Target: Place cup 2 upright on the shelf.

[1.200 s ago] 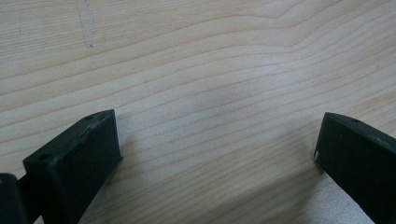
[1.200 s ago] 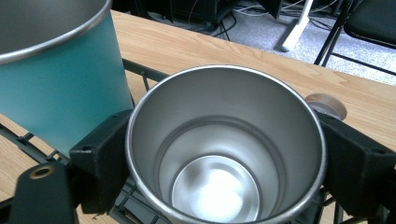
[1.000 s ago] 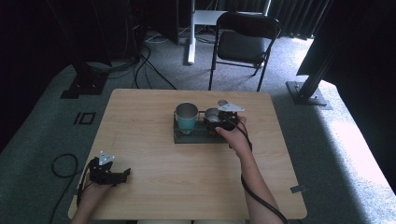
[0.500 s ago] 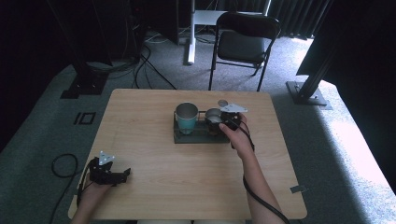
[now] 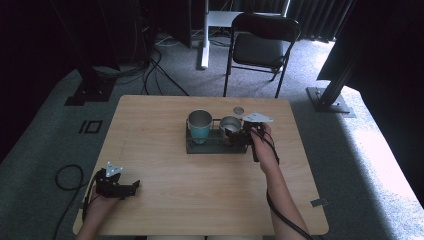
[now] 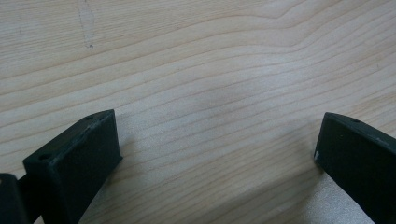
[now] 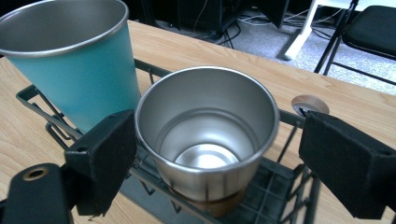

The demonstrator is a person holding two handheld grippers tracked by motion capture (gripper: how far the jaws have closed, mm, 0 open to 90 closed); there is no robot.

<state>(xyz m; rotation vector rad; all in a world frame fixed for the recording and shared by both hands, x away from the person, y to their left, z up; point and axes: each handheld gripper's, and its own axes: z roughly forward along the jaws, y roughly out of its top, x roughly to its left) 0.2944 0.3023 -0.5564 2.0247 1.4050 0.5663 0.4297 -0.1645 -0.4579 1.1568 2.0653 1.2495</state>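
Both jaws of my right gripper (image 7: 219, 154) stand apart around the steel cup (image 7: 208, 135), one just touching its side. It sits upright in the wire rack (image 5: 216, 142) beside the teal cup (image 5: 199, 126). My left gripper (image 5: 131, 187) rests open on the table (image 5: 200, 200), well away.

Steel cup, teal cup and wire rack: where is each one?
steel cup (image 7: 205, 163), right gripper view, inner bottom.
teal cup (image 7: 79, 79), right gripper view, outer wall.
wire rack (image 5: 215, 149), high view, front rail.
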